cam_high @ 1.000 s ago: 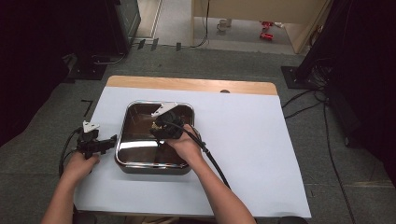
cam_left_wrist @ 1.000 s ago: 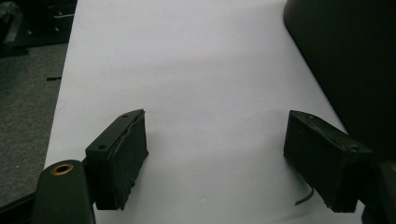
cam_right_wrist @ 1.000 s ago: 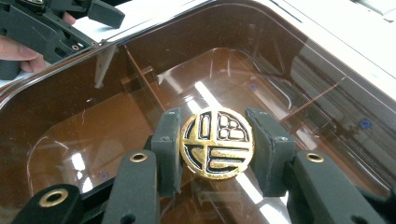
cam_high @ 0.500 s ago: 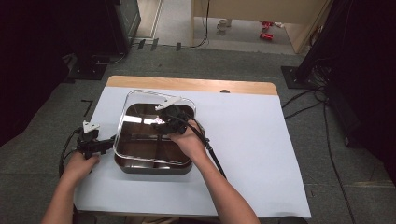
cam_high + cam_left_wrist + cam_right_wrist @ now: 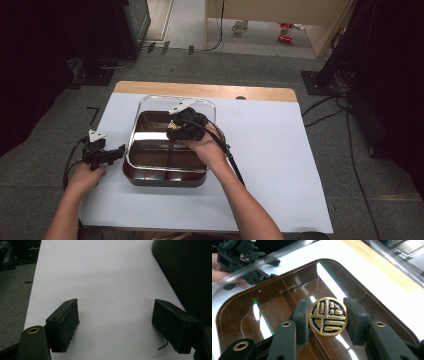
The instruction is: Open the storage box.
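Observation:
A steel lunch box [image 5: 165,180] with brown inner compartments [image 5: 272,305] stands left of the table's middle. Its clear lid [image 5: 150,102] hangs tilted above it, lifted off the box. My right gripper [image 5: 176,131] is over the box, shut on the lid's round gold knob [image 5: 328,325], with a pad pressing each side. My left gripper [image 5: 116,151] rests on the white sheet just left of the box. Its jaws stand wide open [image 5: 115,322] with only bare sheet between them. The box's dark side [image 5: 187,272] rises to the right in the left gripper view.
A white sheet [image 5: 280,150] covers the table, leaving a wooden strip [image 5: 210,90] bare along the far edge. Cables [image 5: 325,107] and dark stands sit on the grey floor around the table. A cable [image 5: 232,160] trails from the right gripper.
The right gripper has risen with the knob in it, and the clear lid has come up off the box. The left gripper has stayed put.

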Demonstrator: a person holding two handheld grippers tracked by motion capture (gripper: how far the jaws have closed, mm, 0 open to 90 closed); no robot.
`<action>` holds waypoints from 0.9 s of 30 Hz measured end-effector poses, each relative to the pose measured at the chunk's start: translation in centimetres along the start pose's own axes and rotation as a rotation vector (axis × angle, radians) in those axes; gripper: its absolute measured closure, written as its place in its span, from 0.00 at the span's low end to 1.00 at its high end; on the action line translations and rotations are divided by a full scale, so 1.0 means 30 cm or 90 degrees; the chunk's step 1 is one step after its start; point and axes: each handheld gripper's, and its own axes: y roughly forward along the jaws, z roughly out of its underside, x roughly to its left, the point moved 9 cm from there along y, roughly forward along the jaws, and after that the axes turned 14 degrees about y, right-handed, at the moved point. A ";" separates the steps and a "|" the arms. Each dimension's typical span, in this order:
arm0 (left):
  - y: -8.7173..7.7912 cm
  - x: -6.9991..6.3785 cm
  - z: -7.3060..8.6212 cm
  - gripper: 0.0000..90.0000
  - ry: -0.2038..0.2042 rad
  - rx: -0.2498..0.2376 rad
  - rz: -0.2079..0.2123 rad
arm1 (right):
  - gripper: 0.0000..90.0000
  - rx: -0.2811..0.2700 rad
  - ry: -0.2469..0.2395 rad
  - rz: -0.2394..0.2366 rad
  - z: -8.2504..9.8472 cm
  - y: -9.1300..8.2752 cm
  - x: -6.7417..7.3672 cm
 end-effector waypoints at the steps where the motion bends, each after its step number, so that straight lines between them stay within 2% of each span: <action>1: 0.000 0.000 0.000 0.24 0.000 0.000 0.000 | 0.66 0.002 0.002 0.001 0.001 -0.004 -0.003; 10: 0.000 0.000 0.000 0.24 0.001 0.000 0.000 | 0.66 0.012 0.011 0.018 0.030 -0.048 -0.066; 14: 0.000 0.000 0.000 0.24 0.001 0.000 -0.001 | 0.66 0.006 0.031 0.021 0.047 -0.090 -0.117; 19: 0.000 0.000 0.000 0.24 0.001 0.000 0.000 | 0.66 0.006 0.041 0.034 0.069 -0.124 -0.163; 20: 0.000 0.000 0.000 0.24 0.001 0.000 -0.001 | 0.66 0.002 0.044 0.039 0.081 -0.144 -0.188; 25: 0.000 0.000 0.000 0.24 0.001 -0.001 -0.001 | 0.66 0.001 0.057 0.046 0.105 -0.179 -0.231; 27: 0.000 0.000 0.000 0.24 0.001 0.000 -0.001 | 0.66 -0.002 0.063 0.053 0.123 -0.209 -0.268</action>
